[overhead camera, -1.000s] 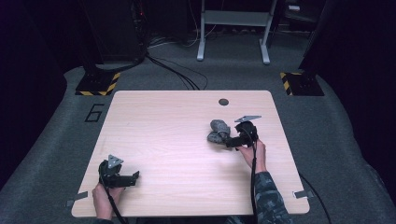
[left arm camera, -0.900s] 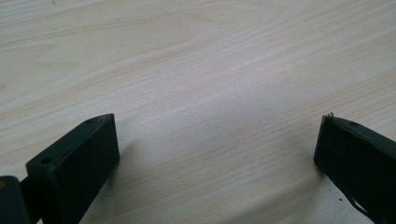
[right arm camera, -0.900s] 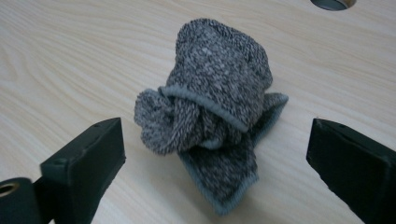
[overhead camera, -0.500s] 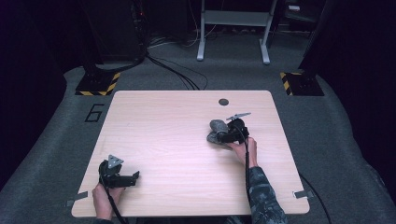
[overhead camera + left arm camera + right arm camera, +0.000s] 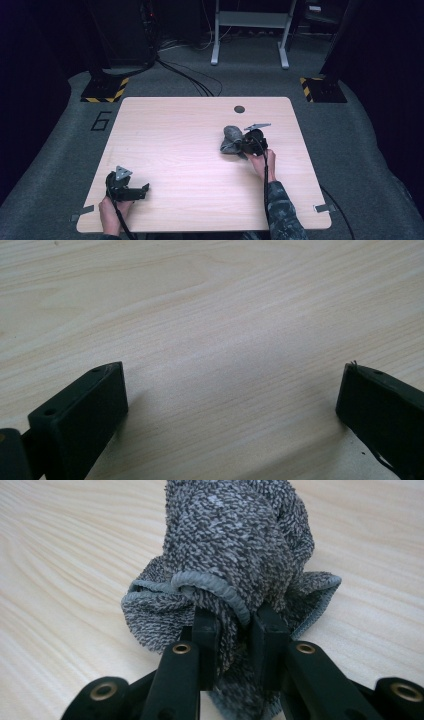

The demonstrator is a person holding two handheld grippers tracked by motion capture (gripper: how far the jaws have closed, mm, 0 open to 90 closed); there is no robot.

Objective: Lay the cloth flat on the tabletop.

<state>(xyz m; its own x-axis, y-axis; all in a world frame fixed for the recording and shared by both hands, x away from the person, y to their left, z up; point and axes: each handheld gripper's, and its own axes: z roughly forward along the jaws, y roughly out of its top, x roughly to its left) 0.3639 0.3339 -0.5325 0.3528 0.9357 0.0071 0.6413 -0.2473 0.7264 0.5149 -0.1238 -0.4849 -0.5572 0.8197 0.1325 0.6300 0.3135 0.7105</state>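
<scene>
Grey knitted cloth (image 5: 235, 555), bunched on the wooden table (image 5: 175, 145) just this side of its round hole (image 5: 239, 109): a fold pinched in my right tongs (image 5: 235, 630), jaws just closing on it, bulk rising beyond them; left tongs (image 5: 230, 405) wide, empty, well apart.

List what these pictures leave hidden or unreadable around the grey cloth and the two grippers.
- Grey cloth: in the right gripper view its underside and inner folds are hidden by its own bunching.
- Right gripper: its jaw tips are buried in the cloth.
- Left gripper: too small in the high view to read its jaws.
- Dark spot: too small to identify.
</scene>
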